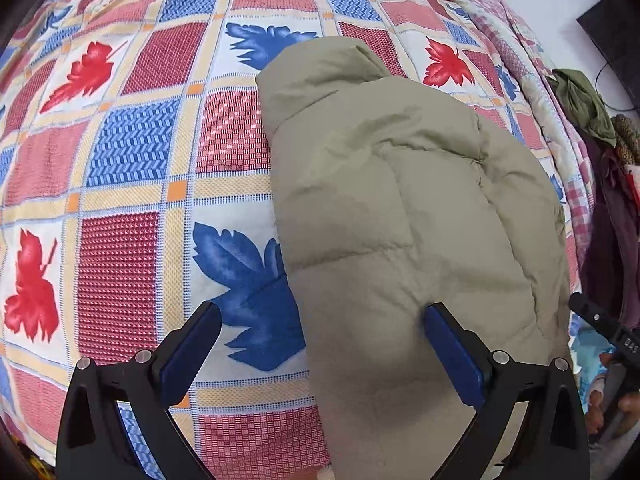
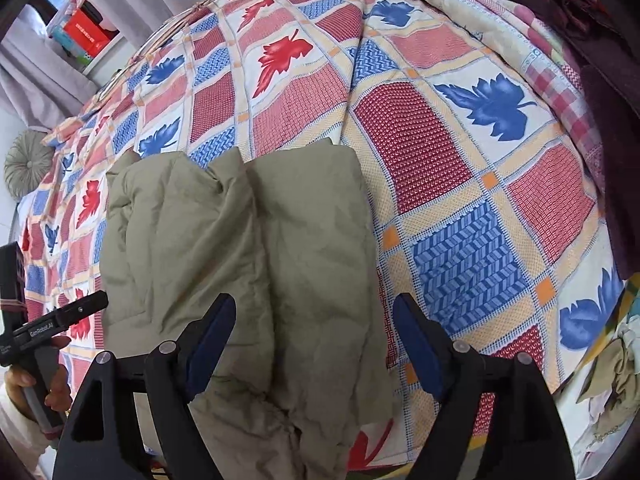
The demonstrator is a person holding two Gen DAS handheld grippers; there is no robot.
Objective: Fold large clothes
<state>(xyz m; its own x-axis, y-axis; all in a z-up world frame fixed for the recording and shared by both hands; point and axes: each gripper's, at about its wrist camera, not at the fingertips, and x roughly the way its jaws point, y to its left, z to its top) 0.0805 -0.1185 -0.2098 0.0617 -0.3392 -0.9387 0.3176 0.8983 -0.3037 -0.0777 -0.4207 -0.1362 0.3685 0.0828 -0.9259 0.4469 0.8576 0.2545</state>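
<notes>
Here the olive padded jacket (image 1: 400, 220) is laid on the bed, on top of a patchwork bedspread (image 1: 132, 152) printed with red and blue leaves, and it appears to be already doubled lengthwise into a long narrow bundle. Both tools are held over its near end. The left gripper (image 1: 322, 332) is seen with its jaws spread wide and nothing held between them; its right-hand finger rests against or just above the jacket's surface, while the other hangs over bare bedspread. The right gripper (image 2: 316, 324) is likewise wide open and empty, one finger over the padded cloth and the other beyond the jacket's right edge.

The step in hand is judged to be a fresh grasp of the near hem, so that the bundle can be folded across its length. It would be done best if each pair of jaws were lowered astride one near corner and all stacked layers were caught together, not only the top one, since slippery padded fabric is easily shed. The two corners should be lifted evenly and carried toward the far end, where the collar-like roll (image 1: 320, 76) lies, so that the edges are kept aligned. Trapped air is likely to make the fold spring back; a pressing pass afterwards may be needed.
</notes>
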